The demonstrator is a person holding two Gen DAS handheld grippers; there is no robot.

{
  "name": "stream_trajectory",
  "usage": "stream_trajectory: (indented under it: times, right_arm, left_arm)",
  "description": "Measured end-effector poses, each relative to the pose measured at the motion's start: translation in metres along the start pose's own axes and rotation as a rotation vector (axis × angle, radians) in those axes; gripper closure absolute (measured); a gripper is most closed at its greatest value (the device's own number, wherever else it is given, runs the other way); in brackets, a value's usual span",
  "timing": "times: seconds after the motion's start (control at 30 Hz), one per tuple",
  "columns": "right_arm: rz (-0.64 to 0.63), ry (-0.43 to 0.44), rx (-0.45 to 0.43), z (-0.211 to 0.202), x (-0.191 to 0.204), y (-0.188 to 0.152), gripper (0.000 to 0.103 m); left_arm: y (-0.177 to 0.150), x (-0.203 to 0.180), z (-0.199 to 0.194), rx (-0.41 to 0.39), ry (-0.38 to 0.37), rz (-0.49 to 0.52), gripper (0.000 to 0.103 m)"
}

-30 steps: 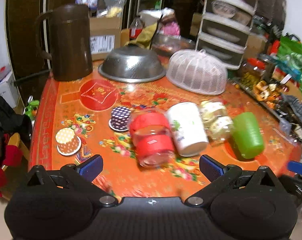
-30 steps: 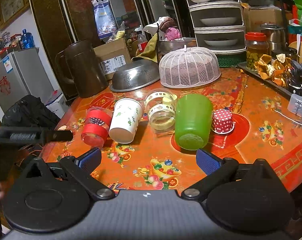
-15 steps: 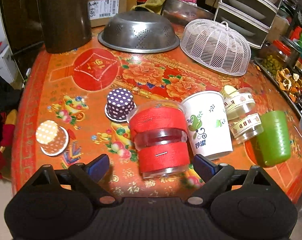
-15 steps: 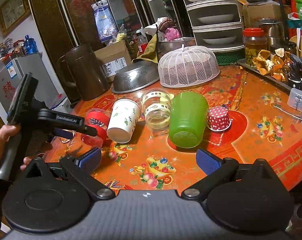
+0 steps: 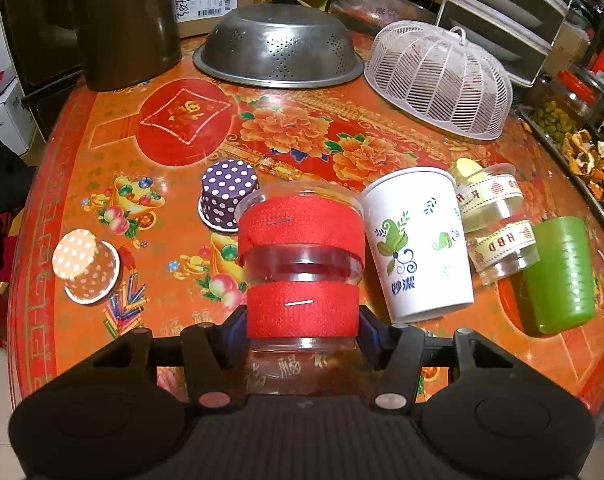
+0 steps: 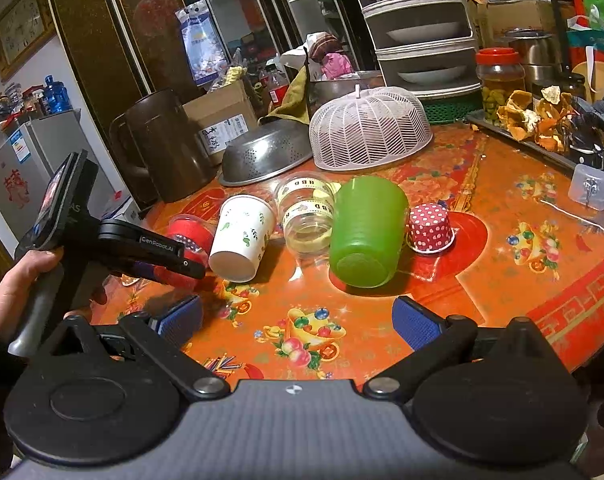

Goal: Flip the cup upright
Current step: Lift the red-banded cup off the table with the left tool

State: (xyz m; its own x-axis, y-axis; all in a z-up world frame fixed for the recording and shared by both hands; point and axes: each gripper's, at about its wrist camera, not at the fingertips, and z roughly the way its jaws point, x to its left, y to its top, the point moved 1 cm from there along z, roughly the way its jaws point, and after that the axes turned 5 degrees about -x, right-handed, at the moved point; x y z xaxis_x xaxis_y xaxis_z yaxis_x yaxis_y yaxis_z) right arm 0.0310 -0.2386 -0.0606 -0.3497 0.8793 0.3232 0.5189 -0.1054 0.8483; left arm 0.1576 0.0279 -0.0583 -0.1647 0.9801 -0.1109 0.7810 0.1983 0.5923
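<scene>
A clear cup with two red bands (image 5: 302,264) lies on its side on the orange table (image 5: 141,152). My left gripper (image 5: 302,326) is shut on this cup near its lower red band, fingers pressed against both sides. It also shows in the right wrist view (image 6: 189,236), partly hidden by the left gripper (image 6: 173,270). A white paper cup (image 5: 418,244), a clear ribbon-banded cup (image 5: 494,224) and a green cup (image 5: 562,276) lie beside it. My right gripper (image 6: 297,320) is open and empty, in front of the green cup (image 6: 366,232).
Small upside-down dotted paper cups stand around: purple (image 5: 227,194), orange (image 5: 85,266), red (image 6: 428,226). At the back are a brown jug (image 5: 129,20), an upturned metal colander (image 5: 277,52) and a white mesh food cover (image 5: 438,80). A tray of dried peel (image 6: 542,120) sits at right.
My left gripper moved forward and closed its fingers on the red-banded cup. The right gripper has stayed almost still and open.
</scene>
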Motion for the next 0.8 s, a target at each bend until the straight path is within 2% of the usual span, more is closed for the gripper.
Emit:
stream_trajectory:
  times: [0.2, 0.37, 0.5, 0.6, 0.8]
  right_arm:
    - [-0.011, 0.002, -0.001, -0.003, 0.007, -0.001, 0.001]
    - [-0.016, 0.007, -0.003, -0.010, 0.016, -0.005, 0.001]
    - [-0.018, 0.016, 0.018, -0.016, 0.028, -0.013, 0.001]
    - [-0.018, 0.018, 0.036, -0.014, 0.035, -0.020, 0.001]
    - [0.064, 0.033, 0.093, -0.004, 0.035, -0.022, 0.001]
  left_arm:
    - [-0.015, 0.008, -0.033, -0.047, -0.012, 0.023, 0.044]
    - [-0.042, 0.005, -0.096, -0.100, -0.037, 0.100, 0.044]
    - [-0.072, -0.002, -0.135, -0.086, -0.050, 0.155, 0.044]
    - [-0.093, -0.009, -0.137, -0.038, -0.094, 0.145, 0.044]
    - [-0.124, -0.019, -0.110, 0.031, -0.140, 0.083, 0.044]
